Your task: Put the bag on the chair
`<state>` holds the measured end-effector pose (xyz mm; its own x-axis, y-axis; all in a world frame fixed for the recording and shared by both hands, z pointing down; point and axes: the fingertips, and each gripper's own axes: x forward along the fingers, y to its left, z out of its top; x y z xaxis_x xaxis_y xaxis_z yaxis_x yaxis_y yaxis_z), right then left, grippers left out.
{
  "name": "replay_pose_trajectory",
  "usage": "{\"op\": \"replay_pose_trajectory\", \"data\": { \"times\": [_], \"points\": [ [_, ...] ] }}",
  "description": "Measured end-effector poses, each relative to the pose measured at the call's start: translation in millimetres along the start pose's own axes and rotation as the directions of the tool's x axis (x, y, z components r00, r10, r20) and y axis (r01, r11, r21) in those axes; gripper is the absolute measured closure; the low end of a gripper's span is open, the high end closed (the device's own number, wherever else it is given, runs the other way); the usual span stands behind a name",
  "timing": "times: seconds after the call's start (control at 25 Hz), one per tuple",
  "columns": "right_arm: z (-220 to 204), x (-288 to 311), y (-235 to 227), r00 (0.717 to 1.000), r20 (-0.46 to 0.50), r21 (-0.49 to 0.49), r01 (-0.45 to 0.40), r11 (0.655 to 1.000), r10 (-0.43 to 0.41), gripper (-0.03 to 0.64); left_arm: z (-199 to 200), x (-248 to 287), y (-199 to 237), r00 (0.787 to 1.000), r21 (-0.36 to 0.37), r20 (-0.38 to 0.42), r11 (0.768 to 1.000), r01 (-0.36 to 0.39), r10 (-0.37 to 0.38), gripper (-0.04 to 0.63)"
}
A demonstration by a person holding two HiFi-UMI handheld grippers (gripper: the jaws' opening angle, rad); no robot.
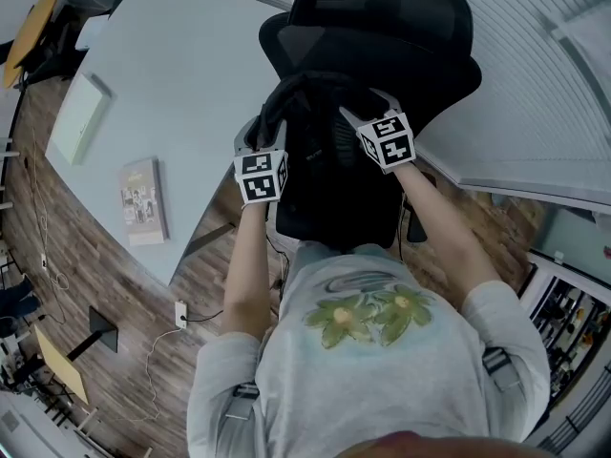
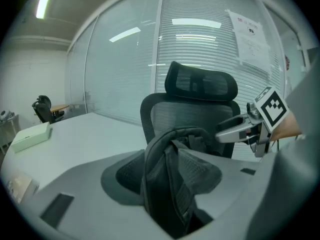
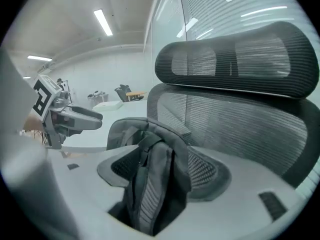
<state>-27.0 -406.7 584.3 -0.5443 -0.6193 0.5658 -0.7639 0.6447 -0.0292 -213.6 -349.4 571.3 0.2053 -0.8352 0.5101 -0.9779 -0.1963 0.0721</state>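
Fingers [image 2: 65, 189] of left gripper [image 1: 267, 127] spread wide, pads off bag [image 2: 170, 184]; bag's top stands between them, ungripped. Fingers [image 3: 265, 184] of right gripper [image 1: 361, 110] likewise wide apart, holding nothing. Black bag upright on chair [image 1: 382, 27] seat, against mesh backrest [image 3: 240, 119]. Pale table [image 1: 191, 74] left of chair.

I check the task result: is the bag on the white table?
No, the bag stands upright on the black chair.

office, mesh desk chair [image 1: 382, 22], long white table [image 1: 191, 93], glass partitions [image 2: 122, 71] with blinds
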Motion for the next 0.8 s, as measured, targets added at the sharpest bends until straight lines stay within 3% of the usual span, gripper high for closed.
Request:
{"op": "replay_pose_trajectory", "data": {
  "times": [0.12, 0.28, 0.4, 0.8],
  "points": [
    [1.7, -15.3, 11.5, 0.999, 0.034, -0.003, -0.01, 1.0, 0.01, 0.356, 12.1, -18.0, -11.8, 0.999, 0.012, 0.052, 1.0, -0.008, 0.007, 0.427],
    [7.8, -45.9, 24.1, 0.995, 0.104, 0.021, -0.004, 1.0, 0.002, 0.506, 27.0, -45.4, -29.0, 0.993, 0.004, 0.118, 1.0, -0.017, 0.016, 0.533],
    [12.4, -69.2, 29.6, 0.989, 0.15, 0.046, 0.005, 0.999, -0.012, 0.603, 33.3, -61.9, -41.6, 0.99, 0.003, 0.139, 1.0, -0.014, 0.013, 0.563],
    [4.9, -116.9, 67.7, 0.983, 0.18, 0.051, -0.033, 0.998, 0.023, 0.611, 15.0, -101.1, -73.5, 0.992, 0.023, 0.124, 1.0, 0.019, -0.021, 0.578]
  ]
}}
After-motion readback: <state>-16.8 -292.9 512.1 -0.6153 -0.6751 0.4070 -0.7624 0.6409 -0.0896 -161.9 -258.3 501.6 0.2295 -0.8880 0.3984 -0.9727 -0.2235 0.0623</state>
